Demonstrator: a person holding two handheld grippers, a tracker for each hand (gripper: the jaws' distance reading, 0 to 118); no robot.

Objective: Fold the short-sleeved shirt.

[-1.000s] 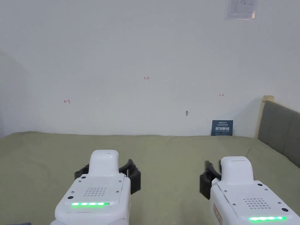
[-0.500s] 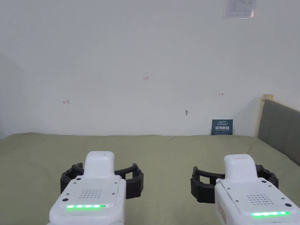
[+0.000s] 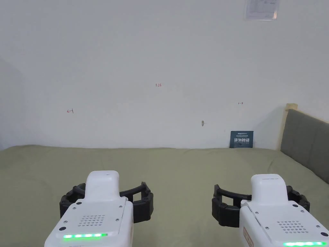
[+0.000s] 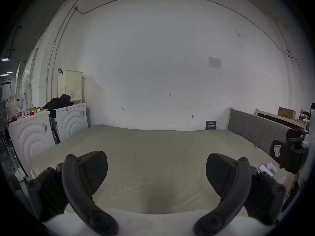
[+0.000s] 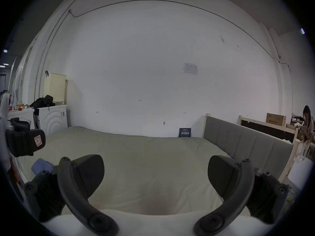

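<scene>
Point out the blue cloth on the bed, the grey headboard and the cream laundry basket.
blue cloth (image 5: 41,165): right gripper view, middle of the visible fabric.
grey headboard (image 5: 242,142): right gripper view, a padded panel.
cream laundry basket (image 4: 70,85): left gripper view, its perforated front wall.

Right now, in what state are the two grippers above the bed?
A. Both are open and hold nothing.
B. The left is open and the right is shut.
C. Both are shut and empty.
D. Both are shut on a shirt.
A: in each gripper view the jaws of the left gripper and of the right gripper stand wide apart, with only the green bed cover between them.
</scene>
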